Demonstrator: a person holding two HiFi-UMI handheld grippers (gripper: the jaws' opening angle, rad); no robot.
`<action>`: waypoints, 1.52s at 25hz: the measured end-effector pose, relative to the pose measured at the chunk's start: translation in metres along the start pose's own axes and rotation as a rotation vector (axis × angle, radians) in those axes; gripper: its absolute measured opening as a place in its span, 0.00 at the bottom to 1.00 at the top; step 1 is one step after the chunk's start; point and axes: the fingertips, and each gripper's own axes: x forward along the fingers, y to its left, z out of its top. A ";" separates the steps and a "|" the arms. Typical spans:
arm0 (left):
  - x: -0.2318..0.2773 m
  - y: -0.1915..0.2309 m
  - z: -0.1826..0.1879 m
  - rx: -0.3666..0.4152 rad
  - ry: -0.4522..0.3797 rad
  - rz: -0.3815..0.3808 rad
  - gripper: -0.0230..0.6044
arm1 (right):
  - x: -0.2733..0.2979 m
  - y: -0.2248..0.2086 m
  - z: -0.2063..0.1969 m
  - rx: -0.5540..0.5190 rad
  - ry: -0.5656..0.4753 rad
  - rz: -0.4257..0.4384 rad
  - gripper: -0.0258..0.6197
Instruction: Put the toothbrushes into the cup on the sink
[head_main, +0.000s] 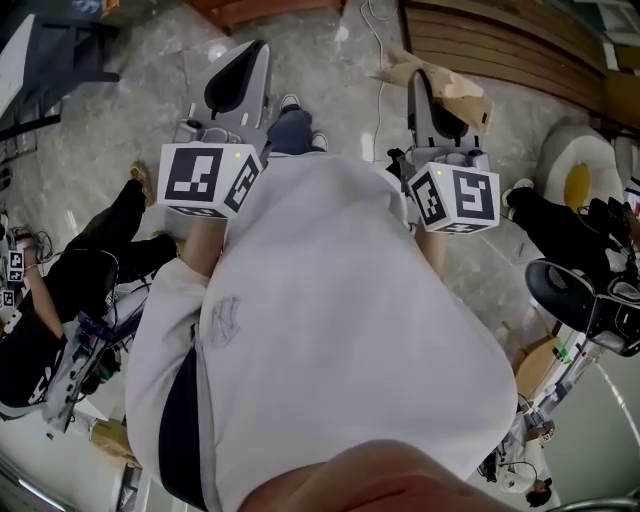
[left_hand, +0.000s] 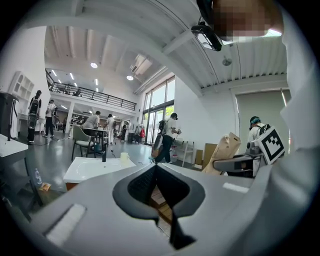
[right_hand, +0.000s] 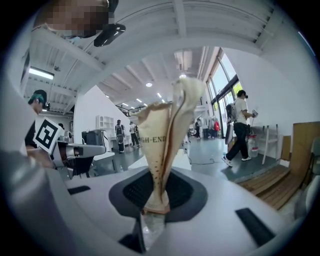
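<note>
Cup (left_hand: 124, 157) stands on the white sink (left_hand: 93, 168), well away from both grippers. Right gripper (right_hand: 157, 196) is clamped narrowly on a tan paper packet (right_hand: 165, 140). Left gripper (left_hand: 157, 174) is closed and empty.

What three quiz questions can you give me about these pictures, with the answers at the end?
1. True or false: the left gripper holds something between its jaws.
2. What is the right gripper shut on? A: a spoon. B: a tan packet. C: a bottle.
3. Fill the gap: in the left gripper view, the white cup stands on the white ____.

Key: 1 false, its jaws are together with nothing in them. 2 B. 3 sink.
</note>
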 end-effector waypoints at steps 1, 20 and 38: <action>0.005 0.004 0.000 -0.003 0.000 -0.003 0.01 | 0.005 -0.002 0.000 0.000 0.005 -0.005 0.13; 0.077 0.133 0.041 0.004 -0.035 -0.032 0.01 | 0.142 0.007 0.049 0.000 -0.033 -0.060 0.13; 0.115 0.196 0.041 -0.041 -0.048 0.132 0.01 | 0.233 -0.013 0.053 -0.005 0.018 0.029 0.13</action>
